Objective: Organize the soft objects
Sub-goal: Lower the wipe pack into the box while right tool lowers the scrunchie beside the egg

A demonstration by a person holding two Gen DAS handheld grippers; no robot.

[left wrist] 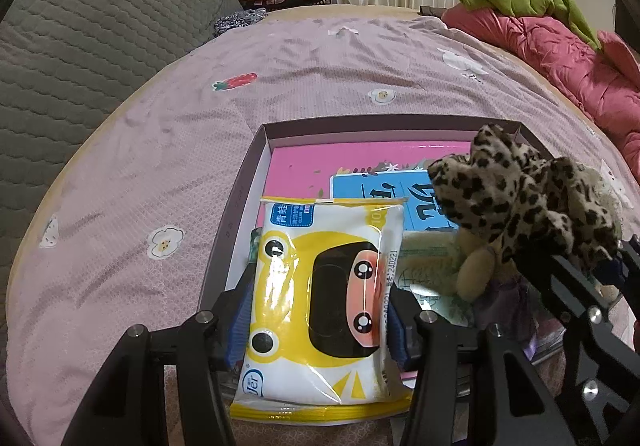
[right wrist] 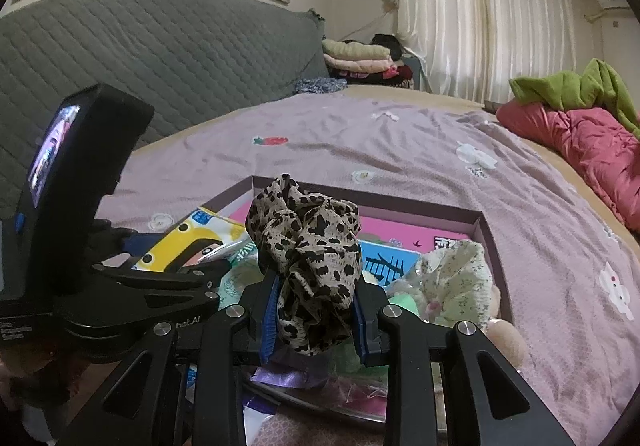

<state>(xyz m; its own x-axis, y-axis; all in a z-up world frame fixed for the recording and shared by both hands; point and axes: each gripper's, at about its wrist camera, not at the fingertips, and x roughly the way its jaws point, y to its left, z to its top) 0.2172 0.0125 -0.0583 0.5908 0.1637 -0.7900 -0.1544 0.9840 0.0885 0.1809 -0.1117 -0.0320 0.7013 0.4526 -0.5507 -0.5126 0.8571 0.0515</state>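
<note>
— Left gripper (left wrist: 320, 310) first: what's between its pads?
— A yellow wipes pack (left wrist: 320, 302), clamped on both sides, held over the near edge of the shallow box (left wrist: 256, 165) on the lilac bedspread (left wrist: 160, 149).
— And the right gripper (right wrist: 316, 306)?
— Closed on a leopard-print scrunchie (right wrist: 308, 246), bunched up above its blue pads (right wrist: 268, 314) — the box lies just ahead and below, a floral scrunchie (right wrist: 456, 278) inside to the right.

A yellow-and-white wet wipe pack (left wrist: 320, 302) is showing a cartoon frog; the scrunchie (right wrist: 308, 246) is wearing tan-and-black leopard print; the lilac bedsheet (left wrist: 280, 85) is carrying flowers and strawberries.
</note>
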